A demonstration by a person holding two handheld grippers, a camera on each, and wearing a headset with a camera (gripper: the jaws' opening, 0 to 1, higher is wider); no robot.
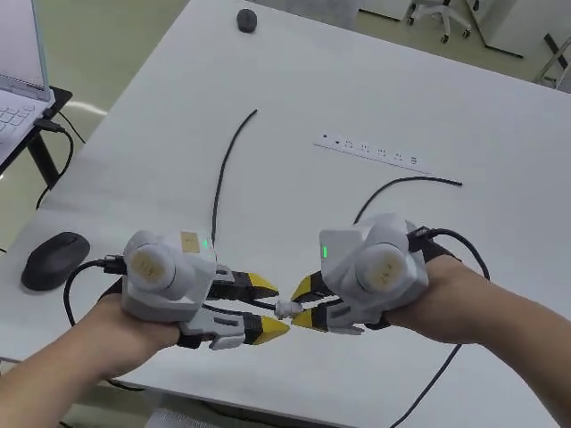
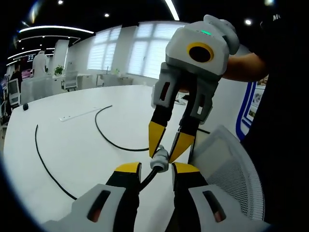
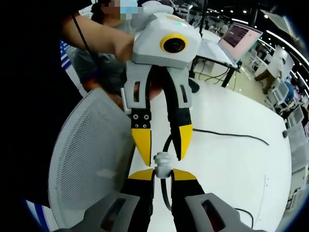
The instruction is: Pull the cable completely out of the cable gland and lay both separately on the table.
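Observation:
A small white cable gland hangs above the table's near edge with a black cable running out of it. My right gripper comes in from the right, its yellow tips shut on the gland. My left gripper faces it from the left with its jaws apart, and the cable passes between them without being pinched. In the left gripper view the right gripper reaches down onto the gland. More black cable lies on the white table.
A white power strip lies mid-table and another black cable curves near it. A dark mouse sits at the left, a laptop beyond it. A small dark object rests far back. A mesh chair stands beneath the grippers.

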